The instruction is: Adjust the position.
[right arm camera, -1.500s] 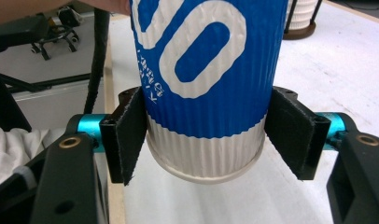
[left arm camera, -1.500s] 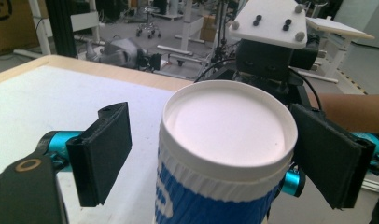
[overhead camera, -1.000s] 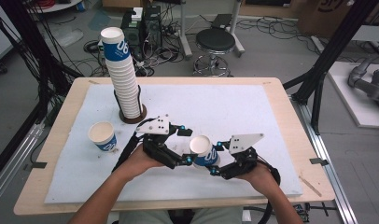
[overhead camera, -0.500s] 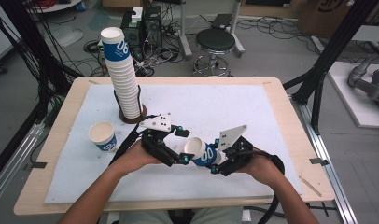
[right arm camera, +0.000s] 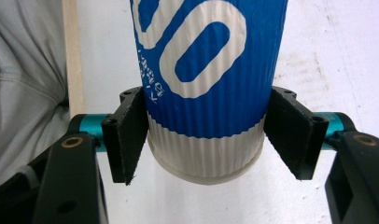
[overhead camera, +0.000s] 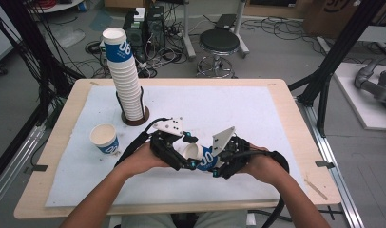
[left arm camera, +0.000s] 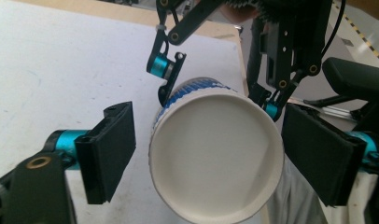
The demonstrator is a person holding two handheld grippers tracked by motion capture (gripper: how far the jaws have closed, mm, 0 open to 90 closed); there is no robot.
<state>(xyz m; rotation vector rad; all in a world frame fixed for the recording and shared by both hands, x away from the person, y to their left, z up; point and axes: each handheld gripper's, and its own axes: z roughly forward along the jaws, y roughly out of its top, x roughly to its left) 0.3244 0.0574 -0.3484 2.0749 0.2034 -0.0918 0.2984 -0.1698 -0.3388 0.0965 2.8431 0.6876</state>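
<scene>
Right claw (right arm camera: 206, 140): clenched on the cup (right arm camera: 204, 84) near its base.
Left claw (left arm camera: 220, 154): released, jaws just closing round the cup's rim, gaps either side.

Beyond the jaws, a grey concrete floor (overhead camera: 276, 52) spreads under tangled cables (overhead camera: 158, 57). A round black stool (overhead camera: 219, 42) stands past the wooden surface (overhead camera: 286, 102); black frame struts (overhead camera: 333, 61) rise at both sides.

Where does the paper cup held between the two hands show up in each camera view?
High view: paper cup lies sideways, low centre, between both hands.
Left gripper view: its open mouth fills the centre.
Right gripper view: its blue-and-white side rises from the centre.
Shared landmark: the white mat.
</scene>
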